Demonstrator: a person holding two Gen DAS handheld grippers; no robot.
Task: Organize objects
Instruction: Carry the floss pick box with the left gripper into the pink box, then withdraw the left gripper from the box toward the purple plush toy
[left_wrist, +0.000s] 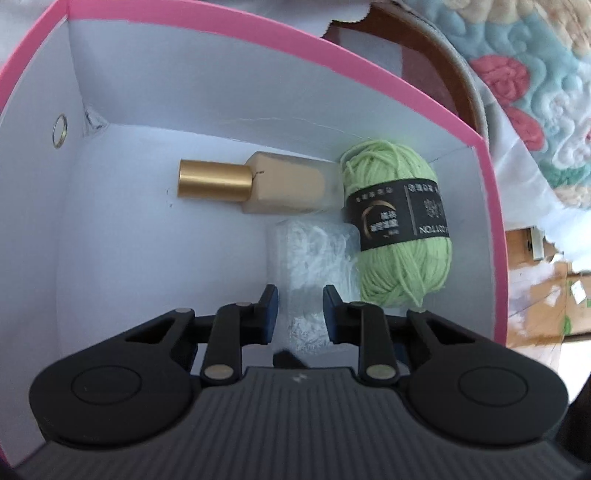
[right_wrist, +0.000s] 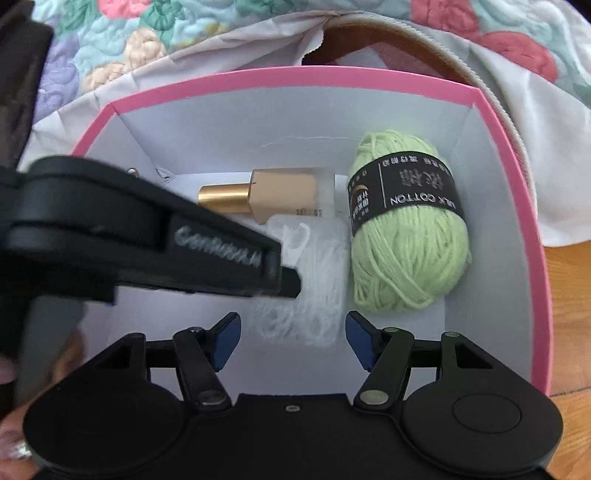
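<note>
1. Left tongs (left_wrist: 300, 314) pinch the clear packet of white pieces (left_wrist: 314, 258) on the pink box (left_wrist: 491, 221) floor.
2. Right tongs (right_wrist: 293, 339) stand spread above it.
3. Green yarn (left_wrist: 399, 221) fills the right corner, gold-capped bottle (left_wrist: 255, 182) along the far wall.
4. Only the right view shows the left tongs from the side.

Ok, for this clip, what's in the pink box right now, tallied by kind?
Green yarn ball: 1
Gold-capped bottle, lying on its side: 1
Clear bag of white bits: 1
Total: 3 things in the pink box
</note>
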